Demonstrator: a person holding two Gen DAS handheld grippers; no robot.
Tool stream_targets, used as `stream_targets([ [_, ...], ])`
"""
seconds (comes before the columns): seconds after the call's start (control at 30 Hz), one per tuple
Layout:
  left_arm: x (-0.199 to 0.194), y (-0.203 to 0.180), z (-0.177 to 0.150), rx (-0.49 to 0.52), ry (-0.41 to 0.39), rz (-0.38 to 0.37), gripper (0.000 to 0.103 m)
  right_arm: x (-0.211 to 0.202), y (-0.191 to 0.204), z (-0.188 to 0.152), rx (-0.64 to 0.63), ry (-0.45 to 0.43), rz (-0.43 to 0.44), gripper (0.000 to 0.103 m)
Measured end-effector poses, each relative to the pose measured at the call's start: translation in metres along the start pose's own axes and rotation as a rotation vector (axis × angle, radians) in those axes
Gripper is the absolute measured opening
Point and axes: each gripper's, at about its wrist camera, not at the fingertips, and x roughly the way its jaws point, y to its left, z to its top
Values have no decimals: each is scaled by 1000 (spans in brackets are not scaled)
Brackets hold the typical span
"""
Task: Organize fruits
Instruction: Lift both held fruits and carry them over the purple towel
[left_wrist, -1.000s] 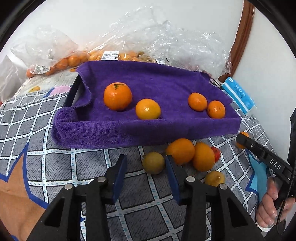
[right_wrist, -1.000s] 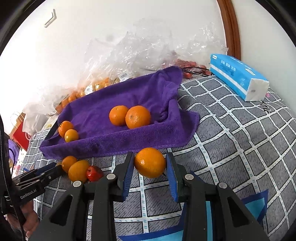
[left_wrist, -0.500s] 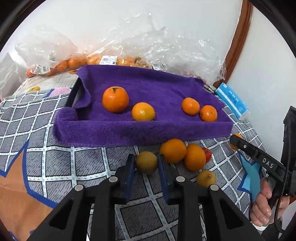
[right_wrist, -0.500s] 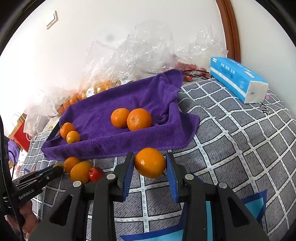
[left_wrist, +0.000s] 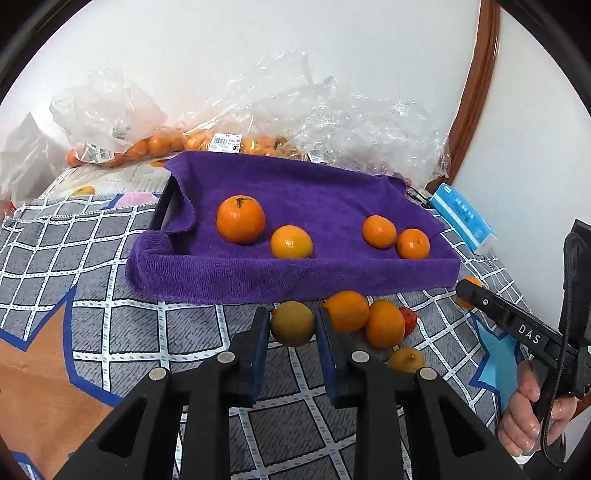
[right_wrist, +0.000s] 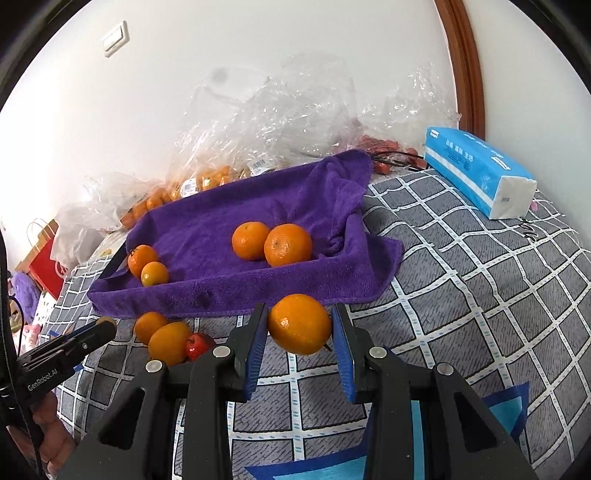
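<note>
A tray lined with a purple towel (left_wrist: 295, 273) holds several oranges (left_wrist: 240, 219); it also shows in the right wrist view (right_wrist: 236, 288). My left gripper (left_wrist: 291, 328) is shut on a yellow-green fruit (left_wrist: 292, 324) just in front of the tray, lifted a little off the bedcover. Two oranges (left_wrist: 347, 311), a small red fruit (left_wrist: 407, 320) and a yellow fruit (left_wrist: 406, 360) lie to its right. My right gripper (right_wrist: 300, 330) is shut on a large orange (right_wrist: 299, 324) near the tray's front right corner.
Clear plastic bags of oranges (left_wrist: 207, 142) pile against the wall behind the tray. A blue tissue pack (right_wrist: 480, 170) lies at the right. The checked grey bedcover (right_wrist: 480, 288) spreads around. A red paper bag (right_wrist: 46, 264) stands at far left.
My left gripper moved forward around the yellow-green fruit, closed on it and raised it slightly. My right gripper kept its hold on the orange and lifted a little.
</note>
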Motion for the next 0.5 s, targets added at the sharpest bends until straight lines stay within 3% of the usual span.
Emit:
stream_targets([
  [0.5,-7,-3,-3,0,-47,12,24,-2,5,0,-23,-12,8,35],
])
